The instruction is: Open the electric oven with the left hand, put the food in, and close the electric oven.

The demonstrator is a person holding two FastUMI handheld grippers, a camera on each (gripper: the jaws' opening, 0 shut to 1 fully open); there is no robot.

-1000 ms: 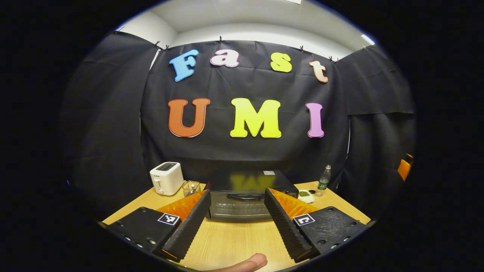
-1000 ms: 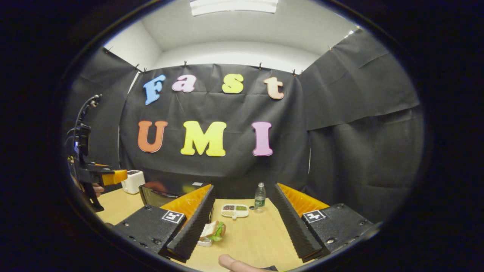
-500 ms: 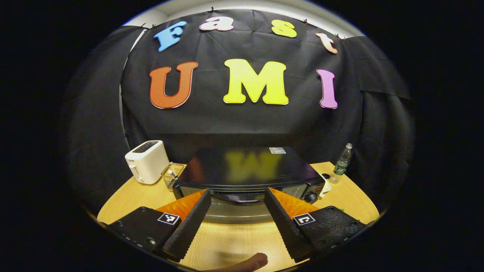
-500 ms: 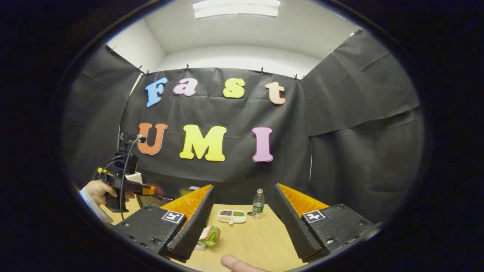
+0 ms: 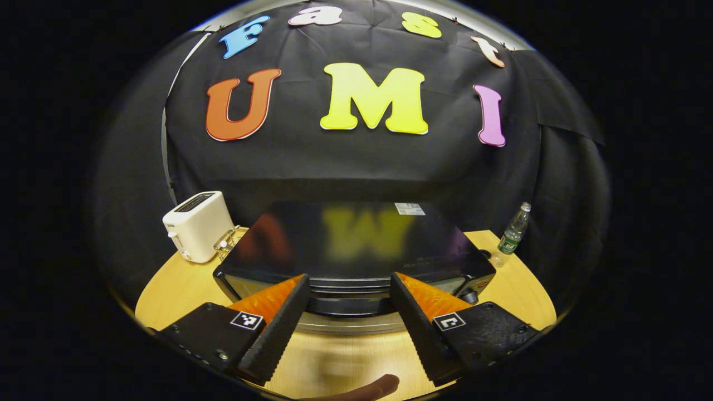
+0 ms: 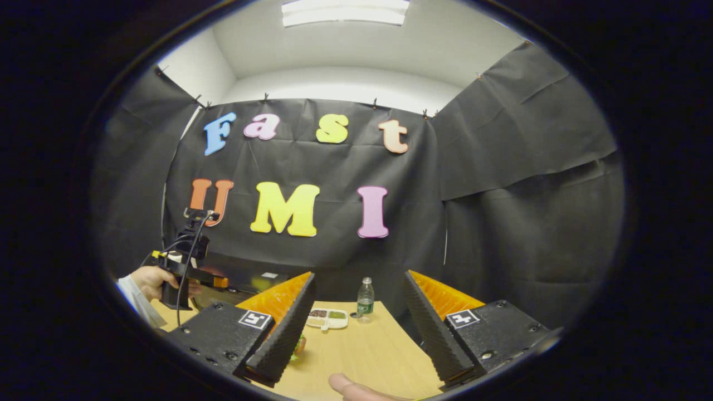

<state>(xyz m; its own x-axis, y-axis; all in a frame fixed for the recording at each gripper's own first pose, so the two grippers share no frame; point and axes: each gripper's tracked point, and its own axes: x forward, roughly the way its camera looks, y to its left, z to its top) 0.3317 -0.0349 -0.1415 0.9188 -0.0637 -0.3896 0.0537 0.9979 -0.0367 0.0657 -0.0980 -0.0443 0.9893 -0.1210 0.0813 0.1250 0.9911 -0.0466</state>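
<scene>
Two grippers up, both with fingers spread and nothing between them. Left gripper (image 5: 348, 312) sits right at the front top edge of the electric oven (image 5: 356, 245), looking down over its glossy black lid; the oven handle (image 5: 348, 306) lies in the gap between the fingers, but I can't tell whether either finger touches it. Oven door looks closed from this angle, though little of the front shows. Oven stands mid-worktop (image 5: 167, 289). White toaster (image 5: 195, 225) off its left rear corner, small wire basket (image 5: 225, 245) between toaster and oven. Plastic water bottle (image 5: 512, 234) stands upright at the oven's right rear, apart from it.

Right gripper view: right gripper (image 6: 356, 328) hovers over the bare worktop (image 6: 362, 356), well right of the oven. Food, a sandwich (image 6: 298, 345), is on the worktop just beside the right gripper's left finger, mostly hidden behind it. Divided snack tray (image 6: 327, 317) farther back, bottle (image 6: 365, 298) just beside it. Left gripper (image 6: 209, 278) seen at far left, held by a hand (image 6: 150, 278) with a light sleeve, over the oven (image 6: 245, 278).
</scene>
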